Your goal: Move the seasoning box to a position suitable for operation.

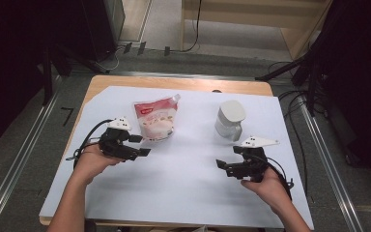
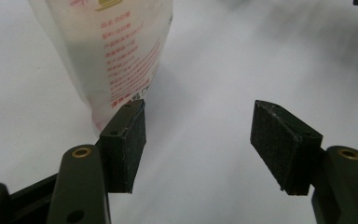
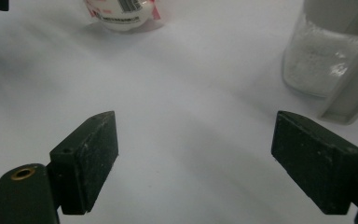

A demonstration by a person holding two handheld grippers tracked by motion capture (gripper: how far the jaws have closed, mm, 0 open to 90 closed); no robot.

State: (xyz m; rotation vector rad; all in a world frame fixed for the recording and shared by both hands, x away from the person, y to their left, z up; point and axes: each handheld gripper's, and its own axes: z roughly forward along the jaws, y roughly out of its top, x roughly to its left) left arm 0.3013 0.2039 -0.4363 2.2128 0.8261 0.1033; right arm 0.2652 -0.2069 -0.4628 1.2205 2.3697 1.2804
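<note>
Progress looks early: pouch (image 1: 156, 119) w/ red top and white contents stands on the white sheet (image 1: 183, 193) covering the table (image 1: 174, 83), left of centre toward the far side, and the lidded jar (image 1: 230, 120) of white granules stands apart from it to the right; neither is held, nothing looks opened or poured. Left gripper (image 1: 142, 145) sits just near-left of the pouch, fingers (image 2: 129, 144) apart w/ nothing between them; in the left gripper view the pouch's lower edge is right by the left finger, contact or a small gap can't be told. Right gripper (image 1: 222, 166) hovers near side of the jar, fingers (image 3: 91, 156) spread wide and empty, jar off to the far right of them. Likely left to do: grab pouch, grab or steady jar, prob. transfer contents, though that's a guess. Hard to read: pouch print is small and blurred, its top is cut off in both gripper views, jar lid cropped in the right gripper view, and whether the pouch spout is sealed can't be made out.
</note>
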